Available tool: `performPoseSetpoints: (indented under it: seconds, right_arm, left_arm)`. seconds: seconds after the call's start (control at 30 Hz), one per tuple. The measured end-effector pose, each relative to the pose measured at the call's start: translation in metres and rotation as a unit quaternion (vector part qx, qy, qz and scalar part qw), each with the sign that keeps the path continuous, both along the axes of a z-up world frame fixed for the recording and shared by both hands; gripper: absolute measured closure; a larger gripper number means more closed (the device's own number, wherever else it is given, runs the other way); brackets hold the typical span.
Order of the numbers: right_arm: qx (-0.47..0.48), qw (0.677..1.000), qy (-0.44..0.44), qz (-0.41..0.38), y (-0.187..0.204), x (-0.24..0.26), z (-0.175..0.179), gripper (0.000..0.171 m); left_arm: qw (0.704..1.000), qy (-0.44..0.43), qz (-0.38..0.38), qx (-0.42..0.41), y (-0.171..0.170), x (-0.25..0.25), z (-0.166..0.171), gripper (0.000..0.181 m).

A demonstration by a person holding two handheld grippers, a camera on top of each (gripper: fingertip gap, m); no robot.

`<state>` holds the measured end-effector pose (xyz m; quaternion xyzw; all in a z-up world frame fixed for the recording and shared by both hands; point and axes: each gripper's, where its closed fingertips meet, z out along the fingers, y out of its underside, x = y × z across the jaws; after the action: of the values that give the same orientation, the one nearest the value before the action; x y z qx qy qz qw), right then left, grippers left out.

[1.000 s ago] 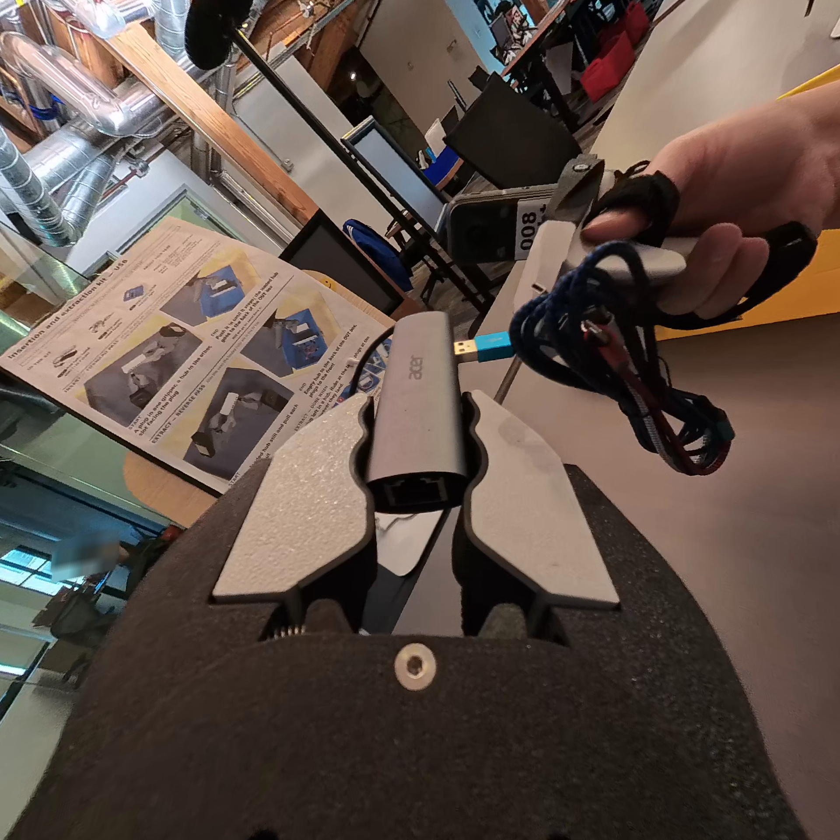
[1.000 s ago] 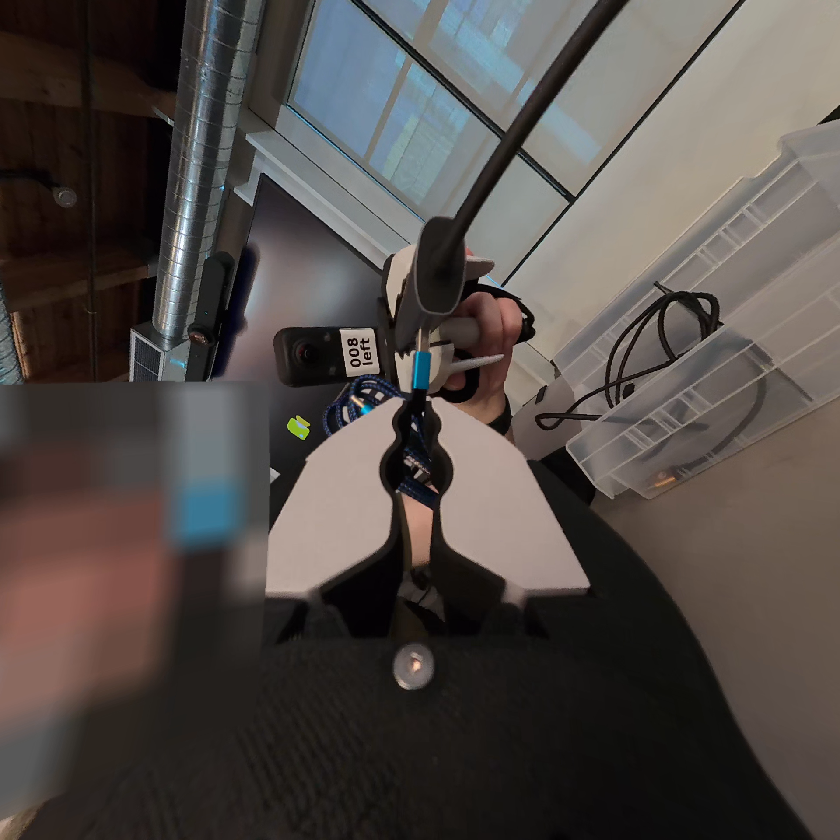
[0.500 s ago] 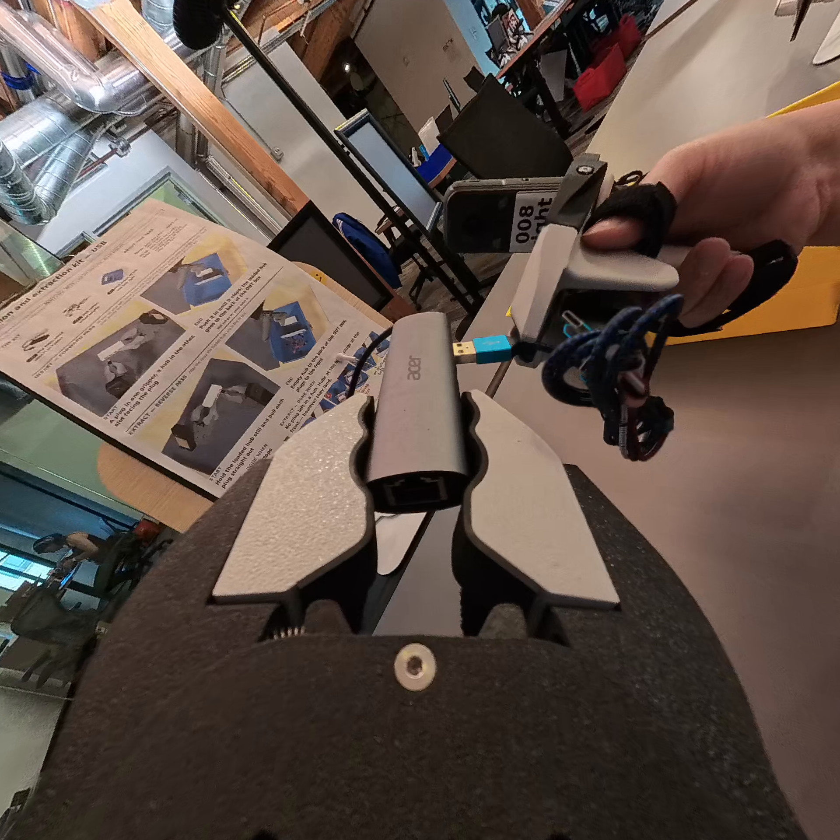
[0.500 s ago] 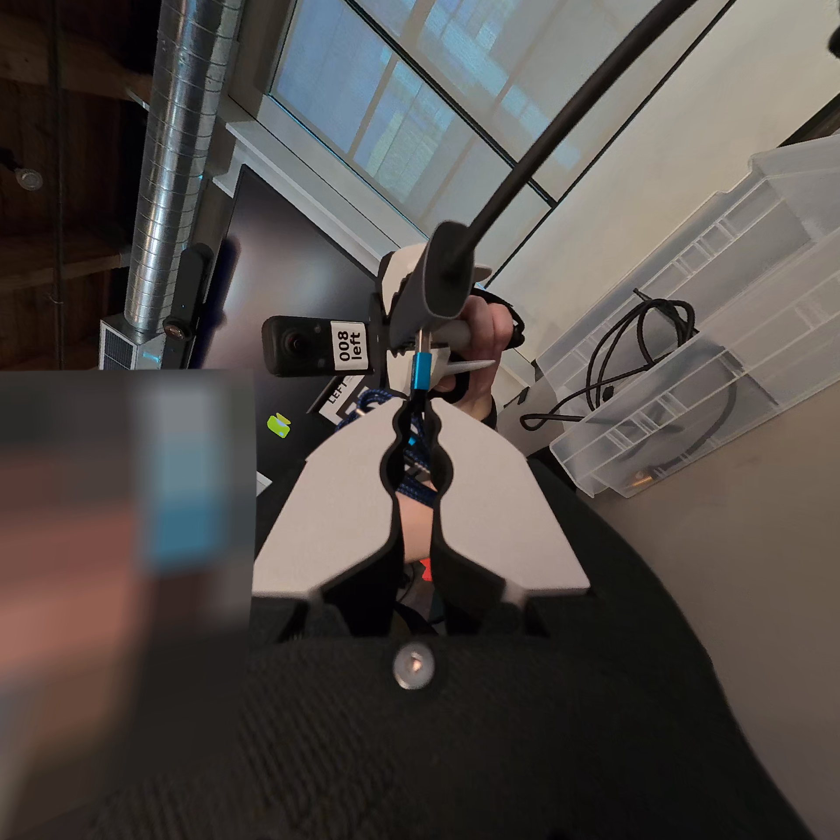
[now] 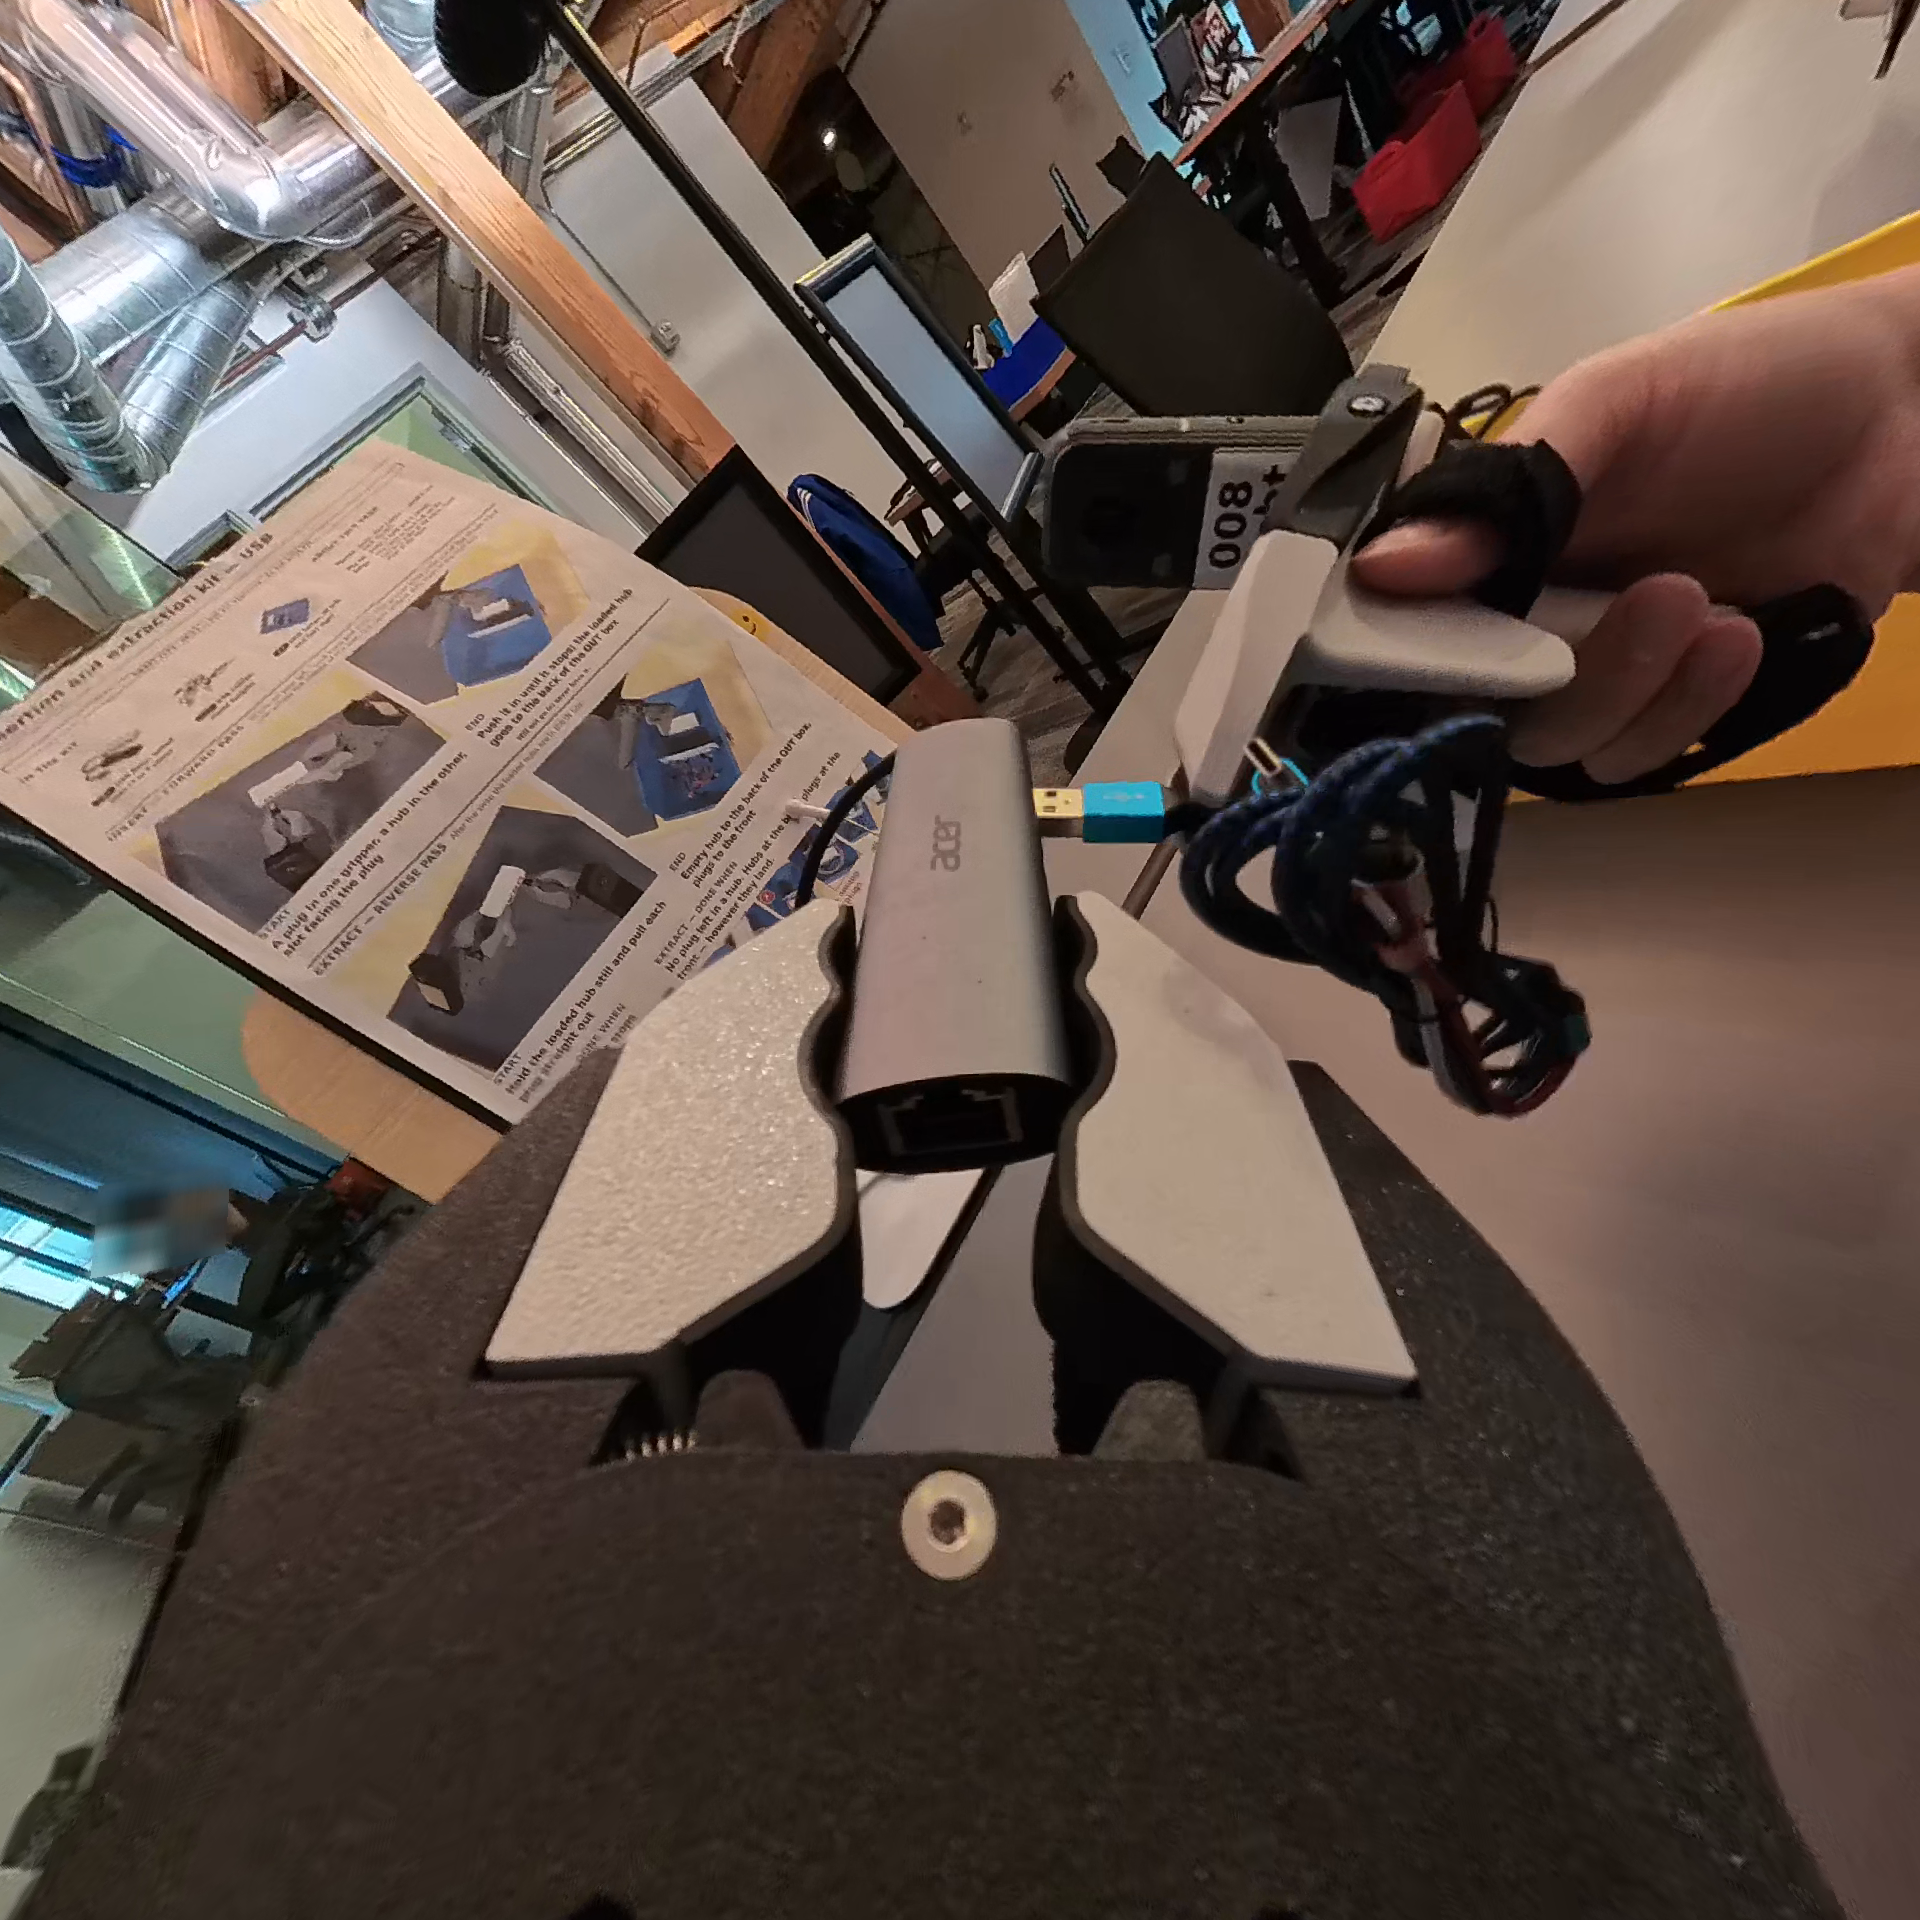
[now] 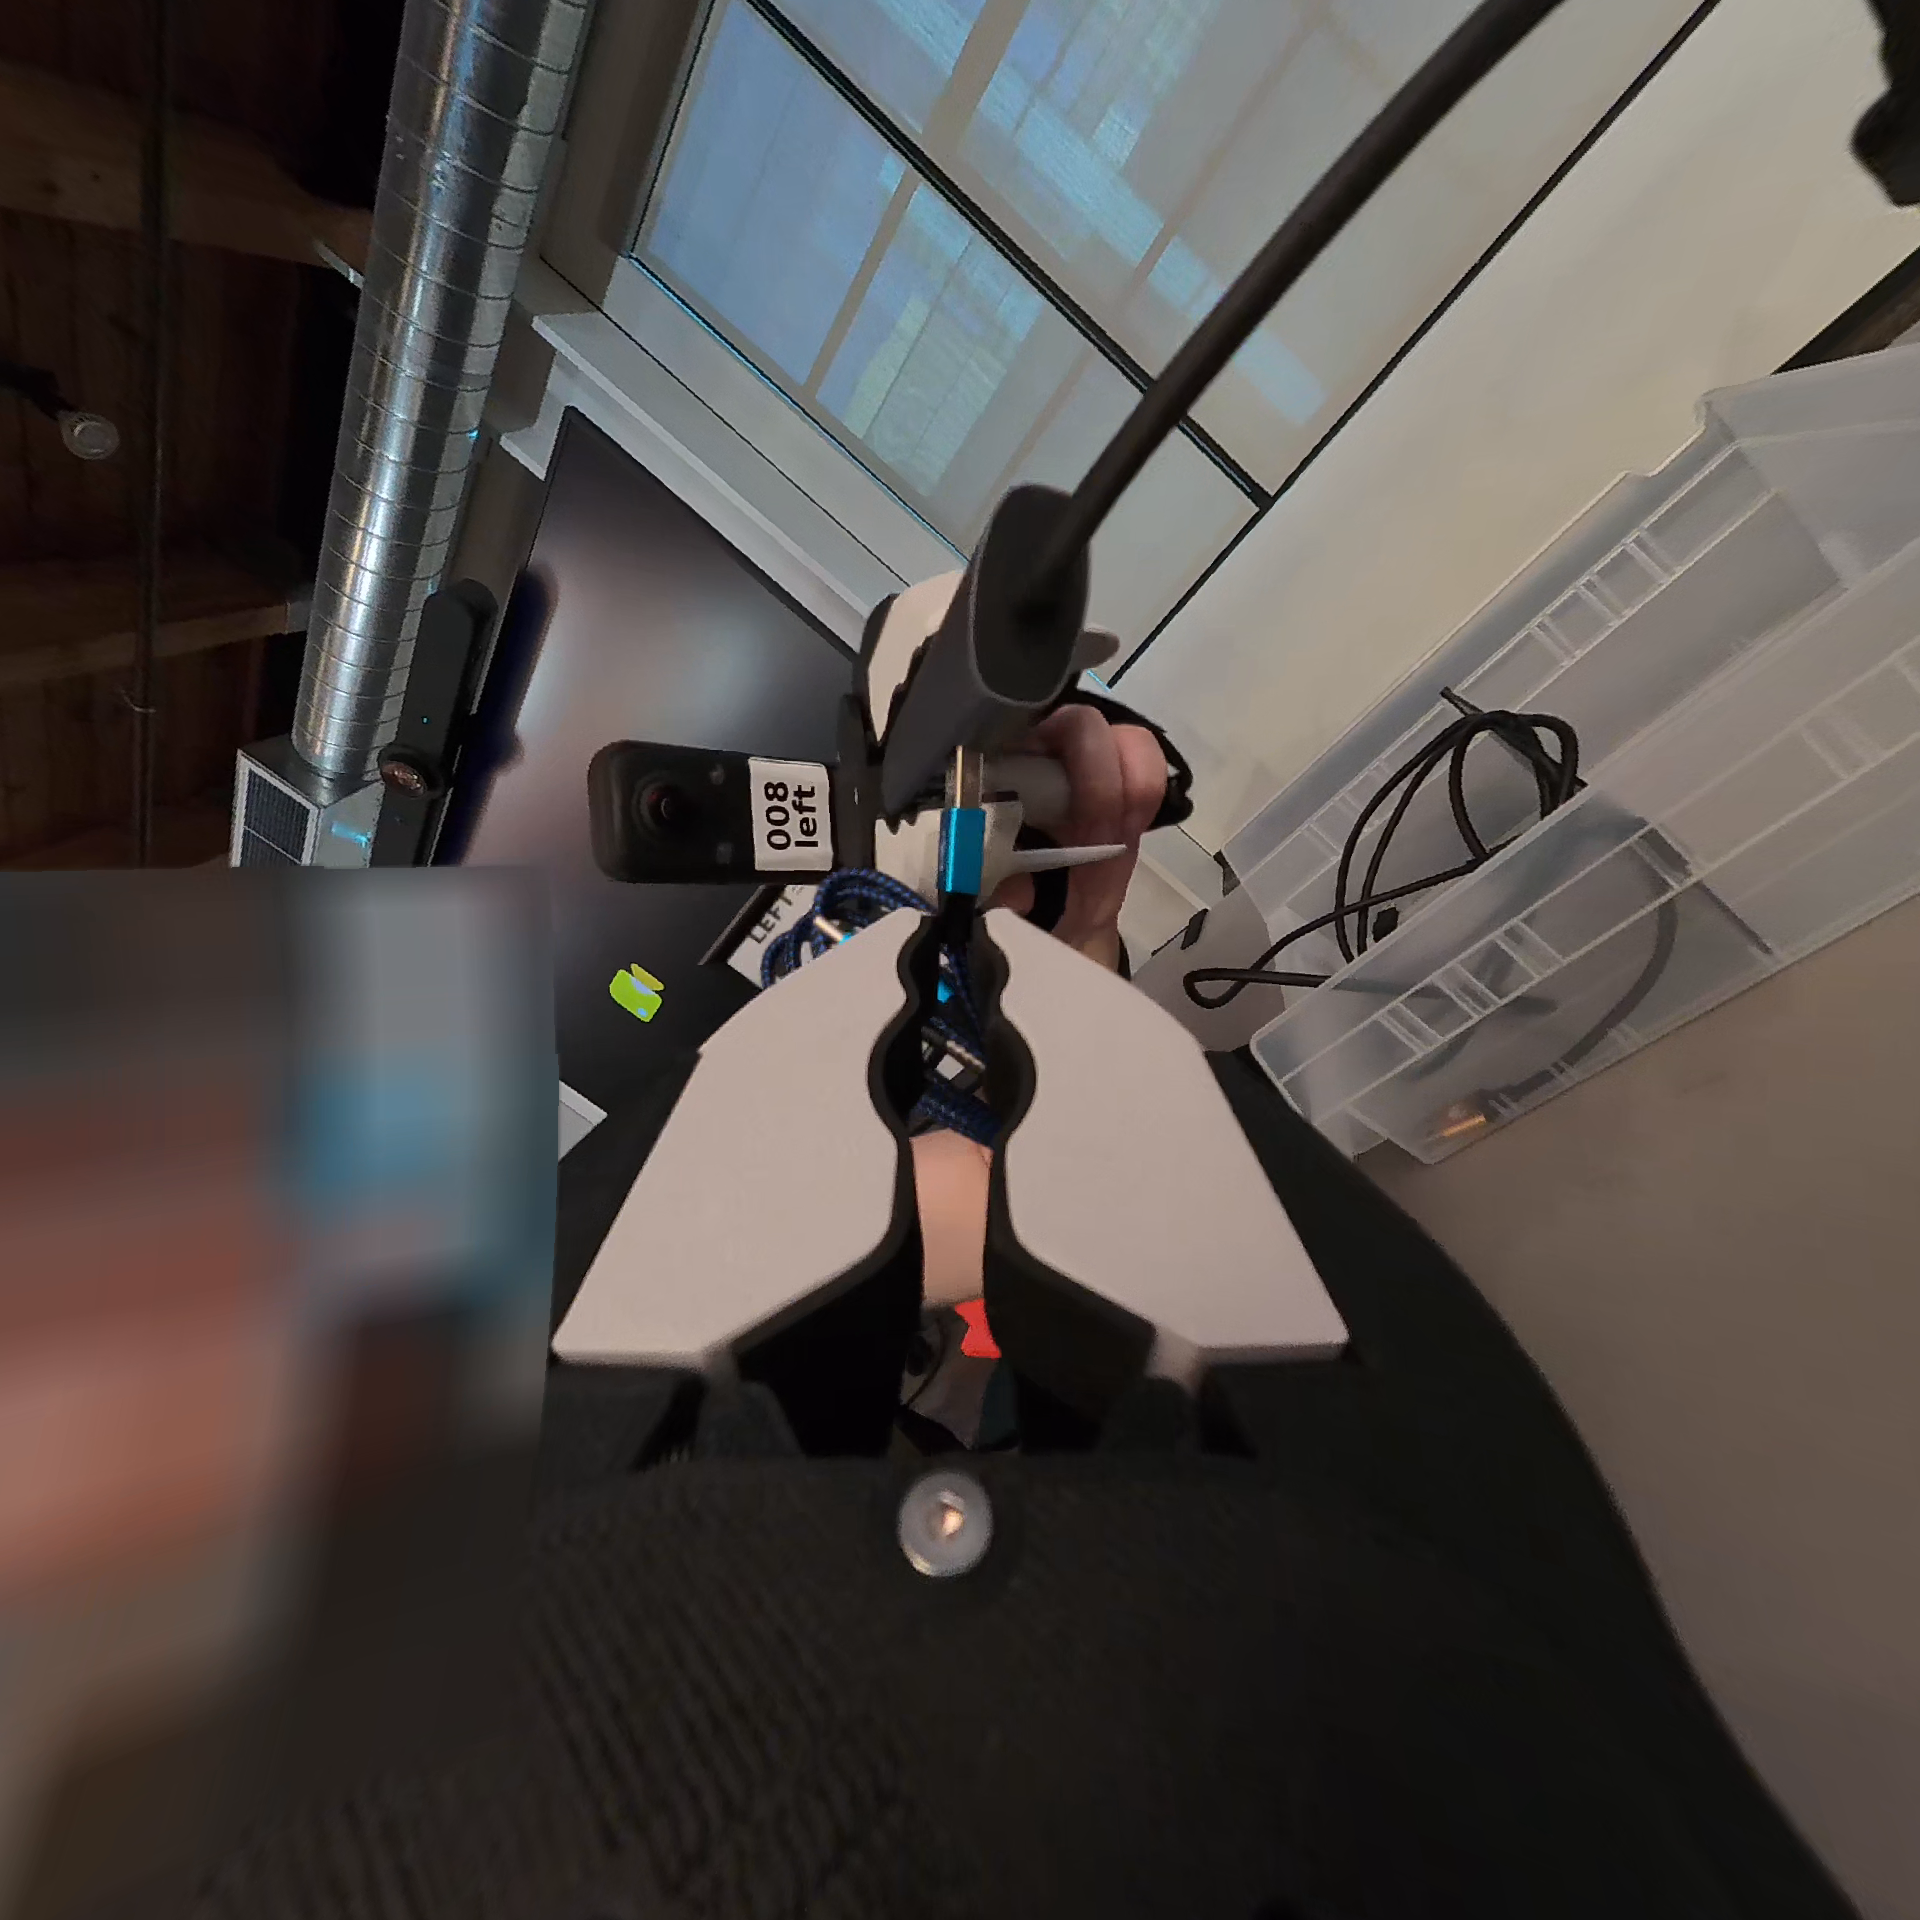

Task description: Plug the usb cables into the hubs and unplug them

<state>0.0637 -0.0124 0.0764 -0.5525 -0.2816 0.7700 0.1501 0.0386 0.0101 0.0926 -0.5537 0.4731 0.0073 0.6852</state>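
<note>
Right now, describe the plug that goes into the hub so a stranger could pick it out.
Find the grey hub clamped in the left gripper. Just to its right, the right gripper holds a USB plug aimed at its side. It alone has a bright blue shell and gold tip, ahead of the braided cable bundle.

Bright window daylight, fisheye-warped edges, perhaps slight blur.

One hub (image 5: 954, 914); one cable (image 5: 1382, 894) (bundled) — two grippers (image 5: 951, 987) (image 6: 951, 966).
</note>
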Motion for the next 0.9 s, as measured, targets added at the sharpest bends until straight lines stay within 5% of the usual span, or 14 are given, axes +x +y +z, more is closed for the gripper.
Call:
performPoseSetpoints:
  seconds: [0.43,0.9]
  right_arm:
    - [0.011,1.000,-0.008,-0.008,0.004,0.004,0.000,0.167]
    - [-0.066,0.997,-0.029,0.000,0.034,0.029,-0.016,0.166]
  left_arm:
    - [0.998,-0.025,-0.019,-0.055,0.002,-0.001,-0.006,0.145]
    - [0.967,-0.172,0.005,-0.188,0.031,0.022,-0.043,0.145]
